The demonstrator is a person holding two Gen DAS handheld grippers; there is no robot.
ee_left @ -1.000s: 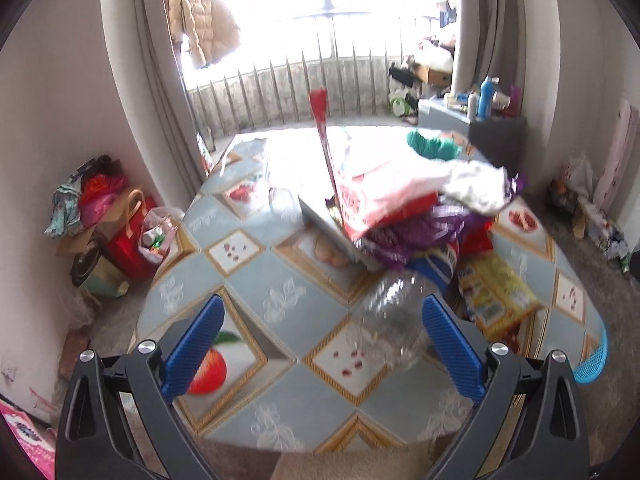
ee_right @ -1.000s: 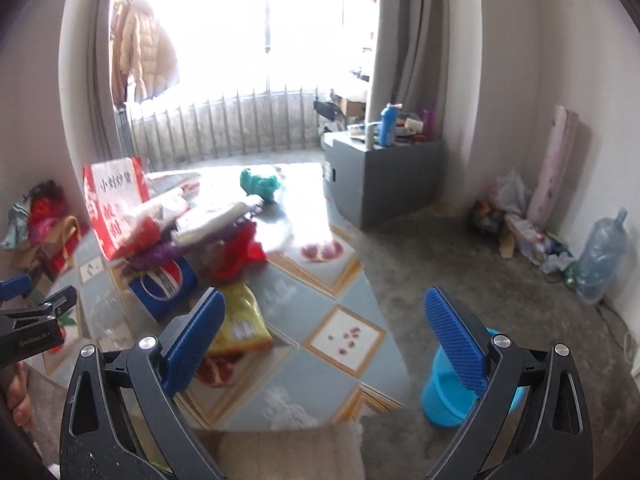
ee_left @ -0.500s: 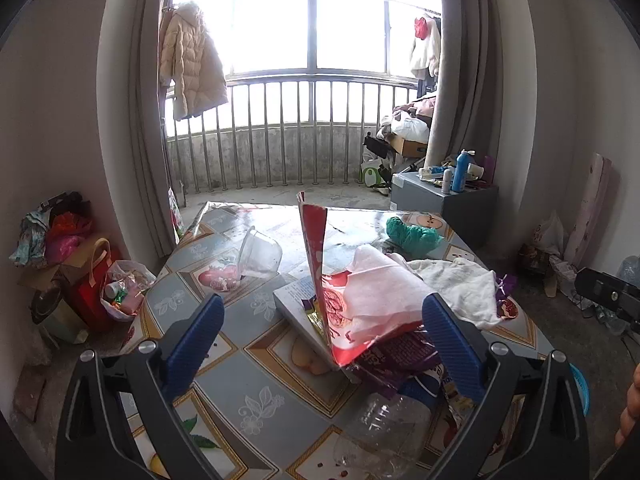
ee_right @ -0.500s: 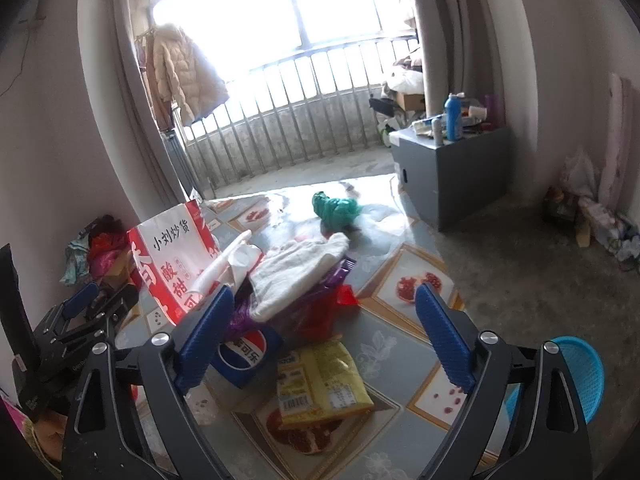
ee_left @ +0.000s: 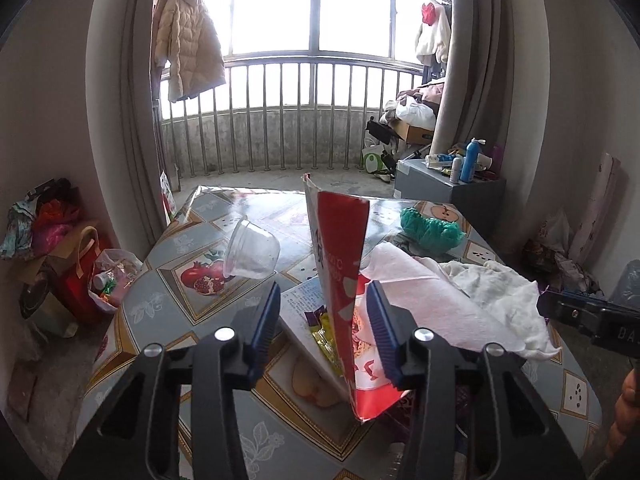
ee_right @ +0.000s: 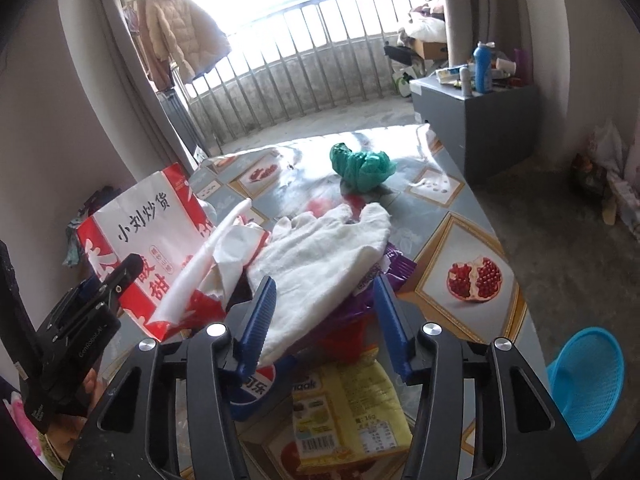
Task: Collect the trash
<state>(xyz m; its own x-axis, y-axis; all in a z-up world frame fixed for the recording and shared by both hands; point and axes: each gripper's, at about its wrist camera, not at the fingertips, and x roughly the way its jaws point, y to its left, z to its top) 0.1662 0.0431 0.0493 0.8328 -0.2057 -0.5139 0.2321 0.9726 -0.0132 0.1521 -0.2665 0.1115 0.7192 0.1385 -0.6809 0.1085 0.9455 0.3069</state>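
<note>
Nearest, much of the trash pile is hidden: in the right wrist view the yellow snack packet lies flat on the table with its far end tucked under the heap, and the blue cola label shows only in part behind the left finger. The right gripper hangs over the near edge of the white cloth; its jaws are partly spread with the cloth's edge and the purple wrapper between them, and whether the pads touch either cannot be told. To the left, the left gripper has its jaws partly spread on either side of the upright red-and-white snack bag; the right pad sits close against the bag, the left pad apart from it. White paper spills from the bag's right side. Farther left a clear plastic cup lies tipped on the table. Farther right a crumpled green bag rests alone. A blue basket, cut off by the frame, sits on the floor at right.
</note>
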